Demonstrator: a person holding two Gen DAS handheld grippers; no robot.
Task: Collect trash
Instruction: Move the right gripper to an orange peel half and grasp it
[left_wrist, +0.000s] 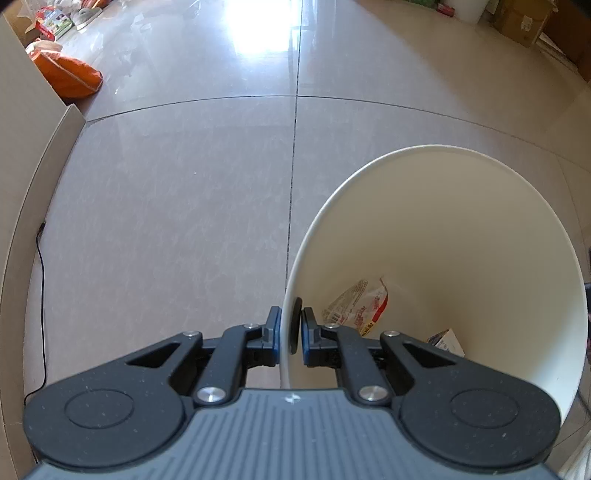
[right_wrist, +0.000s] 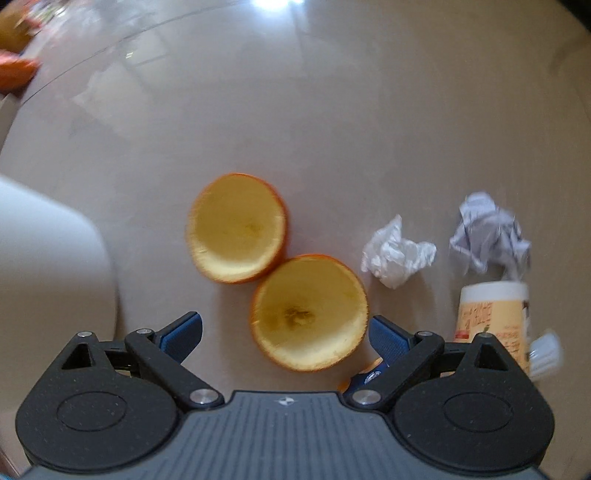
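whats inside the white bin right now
Inside the white bin, a crumpled snack wrapper and a small carton lie at the bottom. The left gripper hides the near side.

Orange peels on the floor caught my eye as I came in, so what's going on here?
A person with a gripper in each hand is clearing rubbish off the floor. The left gripper is clamped on the rim of a white bin, which already holds a wrapper and a small carton. The right gripper is open over the nearer of two orange peel halves. Two crumpled paper balls and a lying bottle are on the floor beside them.
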